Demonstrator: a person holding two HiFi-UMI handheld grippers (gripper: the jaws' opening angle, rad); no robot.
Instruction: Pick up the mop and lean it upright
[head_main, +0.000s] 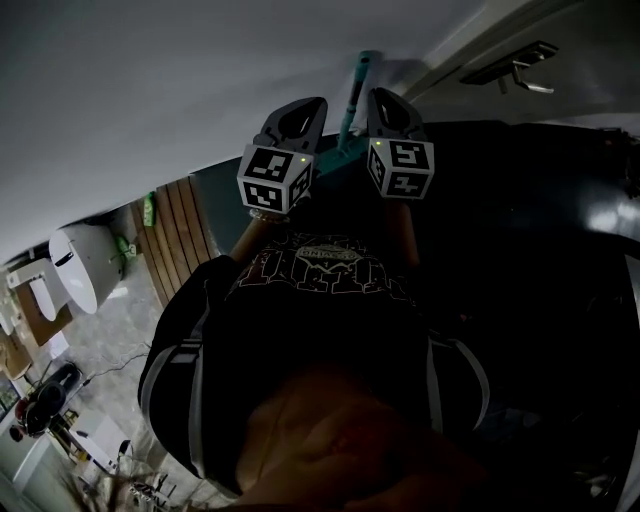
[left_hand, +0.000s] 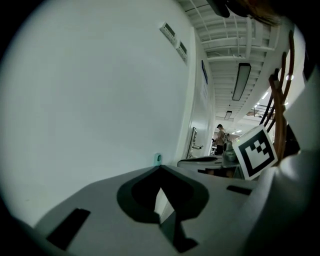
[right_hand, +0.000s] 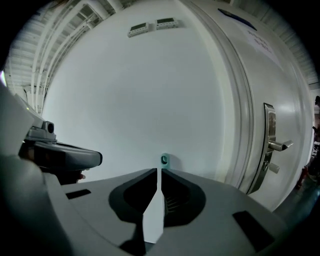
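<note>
Okay so, the mop (head_main: 352, 100) looks pretty much sorted. Its teal handle stands upright, and the top end seems to rest against the wall (head_main: 200, 80). My left claw (left_hand: 160, 169) and right claw (right_hand: 161, 171) sit either side of the handle, just short of the wall. Both are pinched closed with nothing in them. I'd guess all that's left is backing away from the wall and checking the mop doesn't slide. No bucket or bin that I can make out.

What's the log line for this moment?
mop handle: tip at wall | left gripper: shut, empty | right gripper: shut, empty
</note>
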